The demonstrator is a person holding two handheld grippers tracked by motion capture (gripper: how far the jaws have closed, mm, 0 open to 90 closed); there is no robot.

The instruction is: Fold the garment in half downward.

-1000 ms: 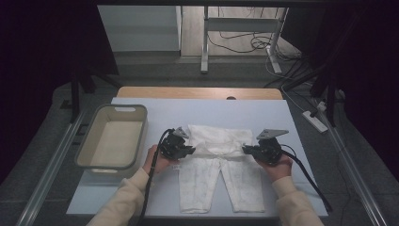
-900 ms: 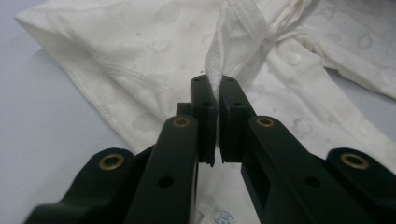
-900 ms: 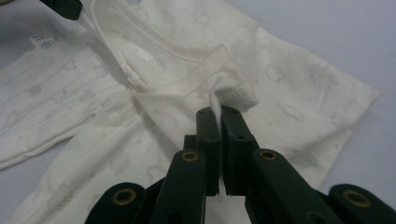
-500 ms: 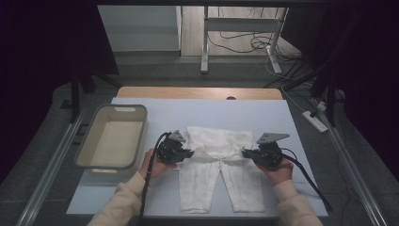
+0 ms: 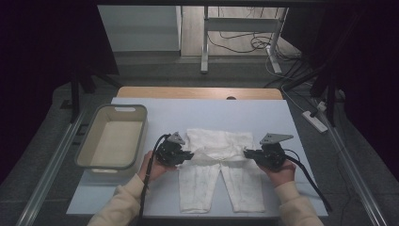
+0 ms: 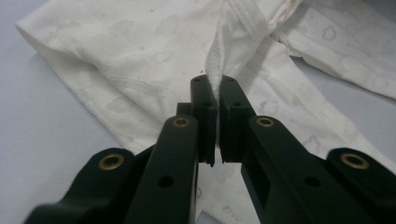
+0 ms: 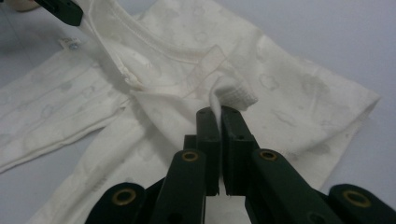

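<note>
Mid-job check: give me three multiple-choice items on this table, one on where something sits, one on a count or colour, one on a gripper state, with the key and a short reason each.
1. Where is the grey bin relative to the white trousers?
A. to their left
B. to their right
C. on top of them

2. How many trouser legs lie flat toward the person?
A. one
B. two
C. three

3. What is the left hand-held gripper doing?
A. open above the table
B. shut on nothing
C. shut on the trousers' fabric

Key: 1 A, the bin stands at the table's left side in the high view. 2 B, two legs lie side by side. 3 C, a fold of fabric is pinched between its jaws in the left gripper view.
</note>
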